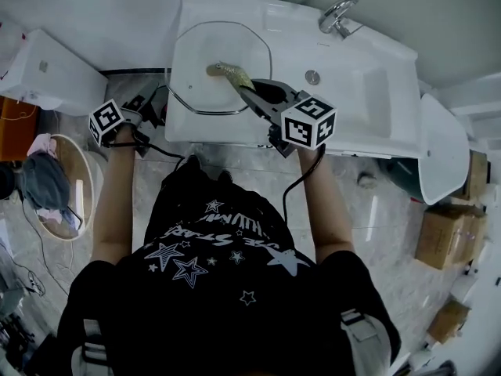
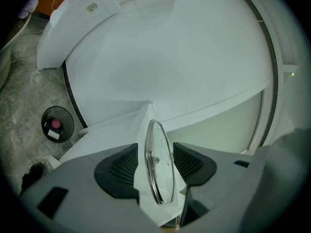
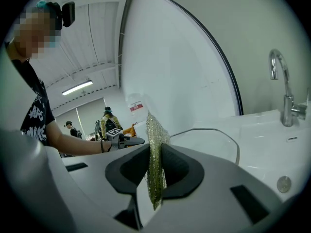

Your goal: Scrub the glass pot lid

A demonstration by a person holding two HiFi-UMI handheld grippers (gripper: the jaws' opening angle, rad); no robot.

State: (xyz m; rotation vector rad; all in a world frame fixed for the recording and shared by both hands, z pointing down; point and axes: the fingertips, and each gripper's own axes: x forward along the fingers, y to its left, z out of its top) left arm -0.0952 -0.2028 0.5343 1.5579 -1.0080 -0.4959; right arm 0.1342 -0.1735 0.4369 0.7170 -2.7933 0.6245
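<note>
Though gaping wide, grips nothing: left claw (image 2: 154,152) astride the lid (image 2: 163,178), rim edge-on between the pads, touching neither. Right claw (image 3: 155,164) clamped on a gold scrubber (image 3: 154,140), tip out ahead over the glass; contact unclear. Beyond both claws, the rest of the lid lying on the sink (image 1: 368,92); farther right, the tap (image 3: 286,96). Seemingly mid-scrub, lid unheld. Next, probably: pinch the rim to steady it, then press the scrubber down and rub across without skidding.
</note>
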